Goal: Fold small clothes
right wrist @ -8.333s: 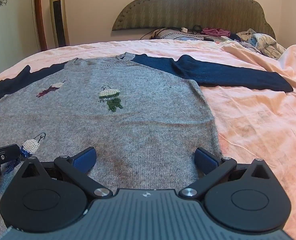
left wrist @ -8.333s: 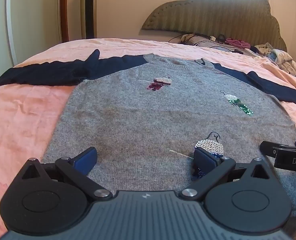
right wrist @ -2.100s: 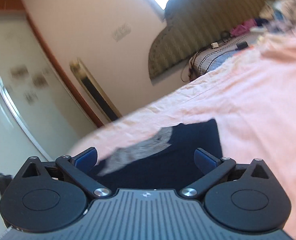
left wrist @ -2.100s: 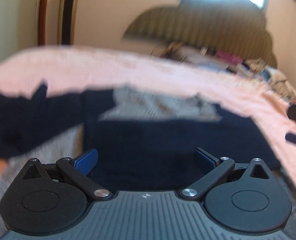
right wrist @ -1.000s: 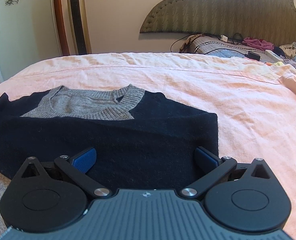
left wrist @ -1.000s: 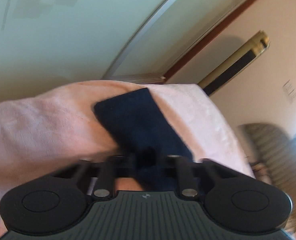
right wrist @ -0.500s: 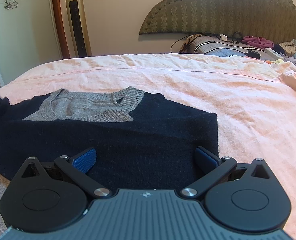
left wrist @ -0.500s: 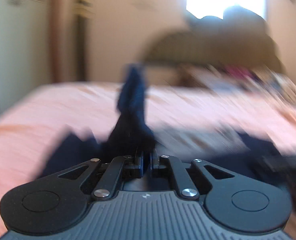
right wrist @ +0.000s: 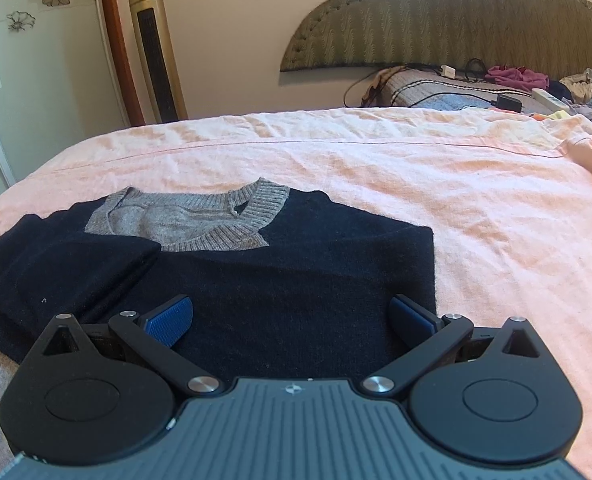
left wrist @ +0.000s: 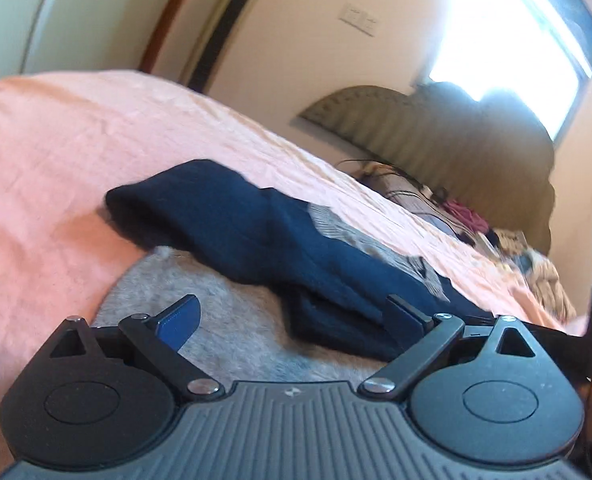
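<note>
Sweater [right wrist: 256,280], grey with navy sleeves folded across, lay on pink bed [right wrist: 476,208] directly ahead of both tongs. Left tongs [left wrist: 292,320] and right tongs [right wrist: 292,320] gaped wide, empty. Beyond: headboard [right wrist: 456,20], clothes pile [right wrist: 516,76], tower fan [right wrist: 156,48].

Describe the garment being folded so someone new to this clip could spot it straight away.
Start at the pink bedsheet covering the bed below the green headboard. Near its close edge, just ahead of the open right tool, lies the sweater. Unlike the loose clothes heaped by the headboard, it lies flat, navy sleeves folded across it and a grey ribbed collar showing.
</note>
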Motion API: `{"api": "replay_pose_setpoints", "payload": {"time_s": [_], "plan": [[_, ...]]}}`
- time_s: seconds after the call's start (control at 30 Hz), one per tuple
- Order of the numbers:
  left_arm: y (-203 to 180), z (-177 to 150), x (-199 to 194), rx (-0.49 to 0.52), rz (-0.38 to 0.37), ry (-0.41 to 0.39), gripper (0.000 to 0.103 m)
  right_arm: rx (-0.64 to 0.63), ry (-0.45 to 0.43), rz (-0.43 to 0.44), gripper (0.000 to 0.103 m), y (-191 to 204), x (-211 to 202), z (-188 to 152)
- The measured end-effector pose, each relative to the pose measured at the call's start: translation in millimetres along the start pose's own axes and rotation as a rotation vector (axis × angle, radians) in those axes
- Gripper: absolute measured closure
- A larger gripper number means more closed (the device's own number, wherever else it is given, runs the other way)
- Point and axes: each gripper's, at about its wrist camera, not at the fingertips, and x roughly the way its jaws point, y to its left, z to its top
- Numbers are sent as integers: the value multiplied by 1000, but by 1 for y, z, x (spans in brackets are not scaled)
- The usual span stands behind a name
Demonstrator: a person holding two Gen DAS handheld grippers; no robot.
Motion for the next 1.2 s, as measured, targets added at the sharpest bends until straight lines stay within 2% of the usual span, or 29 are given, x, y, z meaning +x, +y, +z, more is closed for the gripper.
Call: {"api": "replay_pose_setpoints", "payload": {"time_s": [0.03,0.07,0.1,0.17,0.23,0.3,0.33,0.43,0.5,0.67,0.77,0.87,0.97,1.07,1.2], "plan": [[3,2,1,-16,0,5,5,69,-18,45,1,2,-9,4],[4,2,1,-21,-3,4,5,139,-33,139,1,4,-17,8],[2,5,0,-18,-5,-1,5,192,-11,250,1,9,-21,12],[2,5,2,-12,-2,0,5,256,90,390,1,24,-15,17],[3,7,1,-17,-5,-1,4,273,218,444,5,43,3,16],[4,7,-3,-23,-7,-3,4,270,290,433,22,58,19,11],[4,7,-3,-23,-7,-3,4,258,301,413,27,66,24,8],[4,6,-5,-24,-10,-4,3,190,252,344,49,83,25,7],[5,6,-6,-26,-13,-4,3,161,245,347,90,85,24,10],[6,7,-8,-29,-16,-5,2,37,139,345,91,80,-7,34],[6,7,-7,-29,-16,-5,2,-12,95,299,91,58,-27,53],[6,7,-7,-28,-16,-5,2,-34,98,196,91,24,-32,60],[6,7,-7,-28,-17,-5,2,-20,123,115,91,-12,-30,51],[6,7,-7,-26,-15,-5,2,17,138,101,91,-28,-22,34],[6,7,-9,-23,-16,-4,2,24,161,96,90,-26,-3,21]]}}
